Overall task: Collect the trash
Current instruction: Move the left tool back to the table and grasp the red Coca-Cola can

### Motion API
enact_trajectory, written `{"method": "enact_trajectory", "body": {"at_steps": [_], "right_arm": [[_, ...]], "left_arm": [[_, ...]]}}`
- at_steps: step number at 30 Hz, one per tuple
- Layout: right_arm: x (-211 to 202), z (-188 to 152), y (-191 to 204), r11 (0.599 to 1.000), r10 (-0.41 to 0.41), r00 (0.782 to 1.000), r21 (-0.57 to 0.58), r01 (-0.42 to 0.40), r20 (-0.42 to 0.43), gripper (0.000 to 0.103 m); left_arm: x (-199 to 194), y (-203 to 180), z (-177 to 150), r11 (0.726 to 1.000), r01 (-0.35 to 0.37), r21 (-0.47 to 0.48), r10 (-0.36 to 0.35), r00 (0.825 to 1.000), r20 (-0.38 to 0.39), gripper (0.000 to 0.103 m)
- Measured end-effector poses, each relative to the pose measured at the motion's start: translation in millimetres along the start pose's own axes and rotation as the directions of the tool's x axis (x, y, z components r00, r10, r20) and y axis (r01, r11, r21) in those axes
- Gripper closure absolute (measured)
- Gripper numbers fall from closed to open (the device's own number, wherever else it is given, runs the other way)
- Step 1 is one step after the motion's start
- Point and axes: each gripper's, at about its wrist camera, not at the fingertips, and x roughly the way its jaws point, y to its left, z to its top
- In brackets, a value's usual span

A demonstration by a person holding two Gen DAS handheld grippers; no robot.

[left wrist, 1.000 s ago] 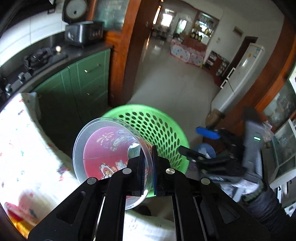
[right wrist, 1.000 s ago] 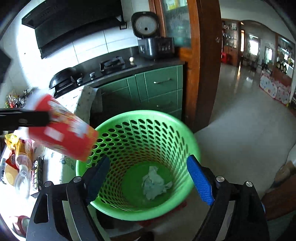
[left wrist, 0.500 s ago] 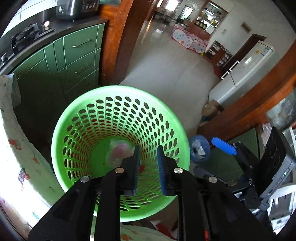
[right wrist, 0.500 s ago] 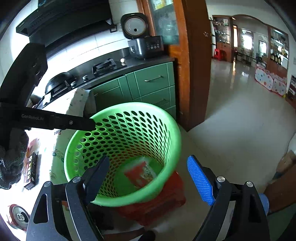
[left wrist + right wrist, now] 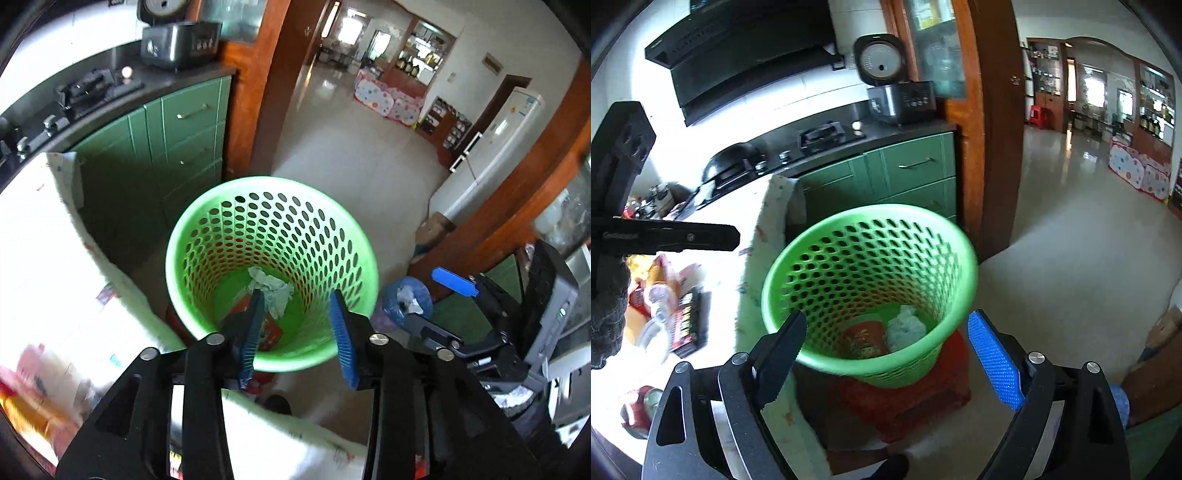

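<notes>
Both tools are held above the table's edge with nothing between their fingers. The left gripper point(image 5: 297, 334) has its blue pads spread apart and empty; the right gripper point(image 5: 888, 356) is spread wider, one black finger and one blue pad point(image 5: 995, 363) with free air between.

Directly beneath and just ahead of the left gripper sits the green basket point(image 5: 173, 258), perforated all round. At its bottom lie a red cup point(image 5: 866, 338) on its side and a crumpled tissue point(image 5: 907, 326), touching each other (the left view shows the same pair, partly hidden by a finger). The basket stands on a red stool point(image 5: 923, 402) on the floor.

Left of both grippers is the table point(image 5: 753, 266), covered in a pale printed cloth that hangs over the edge beside the basket. On it, further left of the right gripper, lie blurred wrappers point(image 5: 665, 291) and a can point(image 5: 646, 404); overexposure hides the detail.

Beyond the basket stands a run of green cabinets point(image 5: 912, 170) under a dark counter with a hob point(image 5: 820, 134), a wok point(image 5: 733, 155) and a rice cooker point(image 5: 894, 85), with a black hood point(image 5: 746, 55) above. To the right a wooden door frame point(image 5: 986, 129) opens onto a glossy tiled floor point(image 5: 1071, 221), a dotted playpen point(image 5: 1137, 170) far off, and a white fridge point(image 5: 495, 144).
</notes>
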Motion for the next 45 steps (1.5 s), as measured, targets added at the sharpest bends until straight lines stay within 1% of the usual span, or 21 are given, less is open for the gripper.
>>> {"method": "enact_trajectory", "body": {"at_steps": [2, 4, 5, 7, 8, 11, 12, 16, 17, 22, 27, 31, 36, 40, 43, 44, 45], "right_arm": [[-6, -1, 11, 1.000, 0.004, 1.000, -0.022, -0.004, -0.004, 0.017], [-14, -2, 22, 0.999, 0.006, 1.000, -0.042, -0.006, 0.000, 0.017], [-17, -3, 27, 0.999, 0.015, 1.000, -0.049, -0.015, -0.002, 0.017], [-24, -4, 37, 0.998, 0.026, 1.000, -0.057, -0.026, 0.002, 0.015], [-27, -5, 42, 0.997, 0.032, 0.999, -0.064, -0.031, 0.003, 0.014], [-36, -8, 58, 0.996, 0.044, 0.999, -0.084, -0.043, 0.011, 0.012], [-38, -9, 62, 0.995, 0.049, 0.999, -0.089, -0.048, 0.010, 0.011], [-45, -12, 82, 0.991, 0.058, 0.998, -0.121, -0.057, 0.010, 0.011], [-47, -13, 86, 0.990, 0.059, 0.998, -0.128, -0.058, 0.010, 0.011], [-50, -15, 102, 0.986, 0.065, 0.998, -0.151, -0.064, 0.003, 0.011], [-53, -17, 110, 0.984, 0.066, 0.998, -0.165, -0.066, -0.002, 0.011], [-52, -19, 116, 0.981, 0.070, 0.997, -0.180, -0.071, -0.013, 0.011], [-47, -21, 121, 0.979, 0.074, 0.997, -0.190, -0.078, -0.031, 0.011], [-43, -23, 125, 0.977, 0.078, 0.996, -0.197, -0.085, -0.043, 0.011], [-39, -23, 128, 0.975, 0.083, 0.995, -0.201, -0.093, -0.055, 0.011], [-38, -24, 128, 0.975, 0.083, 0.995, -0.202, -0.093, -0.058, 0.011], [-36, -24, 129, 0.974, 0.084, 0.994, -0.204, -0.095, -0.063, 0.011]], "left_arm": [[-18, 0, -12, 1.000, 0.000, 0.001, 0.000, 1.000, 0.026, 0.063], [-35, 0, -26, 1.000, -0.003, 0.005, 0.003, 0.999, 0.050, 0.059], [-44, -1, -33, 1.000, -0.017, 0.013, 0.016, 0.998, 0.064, 0.056], [-61, -2, -48, 0.999, -0.036, 0.029, 0.034, 0.995, 0.090, 0.049], [-69, -2, -56, 0.998, -0.045, 0.035, 0.041, 0.994, 0.101, 0.044], [-90, -1, -79, 0.997, -0.048, 0.055, 0.041, 0.992, 0.116, 0.032], [-96, 1, -87, 0.997, -0.050, 0.062, 0.042, 0.992, 0.118, 0.028], [-108, 3, -121, 0.993, -0.049, 0.104, 0.039, 0.995, 0.094, 0.024], [-109, 3, -129, 0.992, -0.051, 0.114, 0.042, 0.996, 0.081, 0.021], [-105, -1, -164, 0.974, -0.066, 0.215, 0.061, 0.998, 0.029, 0.021], [-90, -4, -180, 0.954, -0.081, 0.288, 0.092, 0.995, -0.026, 0.019], [-82, -5, -190, 0.951, -0.094, 0.295, 0.115, 0.992, -0.056, 0.019], [-73, -2, -194, 0.950, -0.090, 0.298, 0.123, 0.988, -0.093, 0.019], [-65, -4, -199, 0.946, -0.103, 0.309, 0.141, 0.985, -0.104, 0.020], [-62, -4, -202, 0.948, -0.094, 0.304, 0.133, 0.985, -0.109, 0.024], [-61, -4, -203, 0.949, -0.091, 0.302, 0.131, 0.985, -0.112, 0.028], [-61, -4, -204, 0.950, -0.091, 0.298, 0.131, 0.985, -0.116, 0.035]]}}
